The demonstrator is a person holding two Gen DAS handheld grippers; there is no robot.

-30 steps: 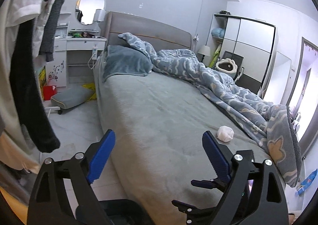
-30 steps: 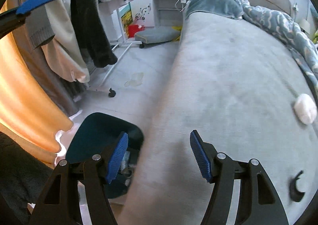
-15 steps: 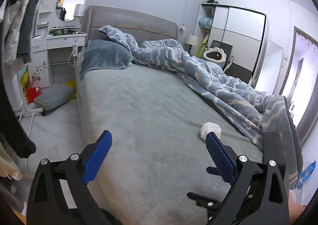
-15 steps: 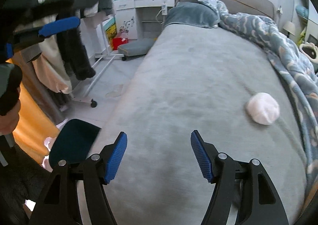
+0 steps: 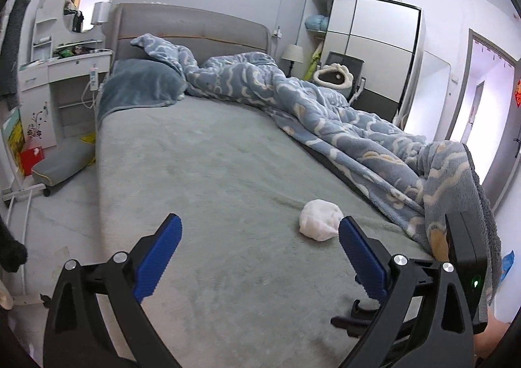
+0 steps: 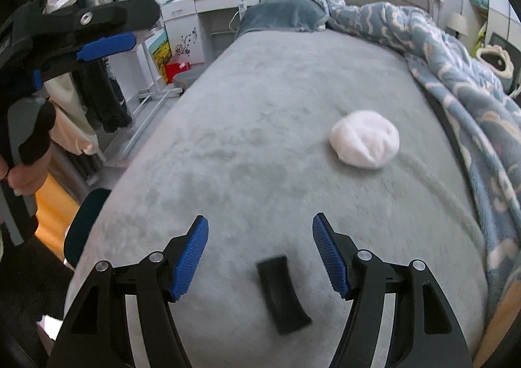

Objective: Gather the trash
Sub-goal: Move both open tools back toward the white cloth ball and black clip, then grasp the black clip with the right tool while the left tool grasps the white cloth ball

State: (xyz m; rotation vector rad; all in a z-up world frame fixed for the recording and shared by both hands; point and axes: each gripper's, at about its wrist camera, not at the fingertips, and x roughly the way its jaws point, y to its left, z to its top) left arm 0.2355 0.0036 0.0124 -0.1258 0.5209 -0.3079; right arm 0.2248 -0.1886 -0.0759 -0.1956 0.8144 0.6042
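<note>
Crumpled white wad [image 5: 320, 220], tissue or paper by the look, lies on the bare grey bed [image 5: 202, 172], toward the right side, just short of the edge of the heaped blue patterned duvet [image 5: 342, 120]. It rests alone on the sheet, touching neither the duvet nor a hand-held gripper.

Left hand-held gripper [image 5: 259, 244]: jaws spread wide and opening, nothing between them. The wad sits ahead and to the right of its centre line, just beyond the tip of the right blue pad [image 5: 361, 262] and outside the gap. It seems apart from the pad, but this view cannot settle that.

Right hand-held gripper [image 6: 260, 254]: jaws partly apart, empty. From here the wad [image 6: 364, 139] lies farther ahead and off to the right, well apart from the pads. A small dark curved piece [image 6: 281, 293] lies on the bed between and below these jaws; what it is I cannot tell.

Wad is a rough ball, a little wider than tall, with no real long axis, so approach angle matters little.

Judgement: left hand-held gripper is the nearer and already wide enough to straddle it. The coming move turns on shifting that gripper rightward and slightly forward so the wad falls between the pads. Soft mattress and light wad: a pad nudge could roll it toward the duvet.

Dark bin [image 6: 83, 224] shows at the bed's near left edge, the likely drop point.
</note>
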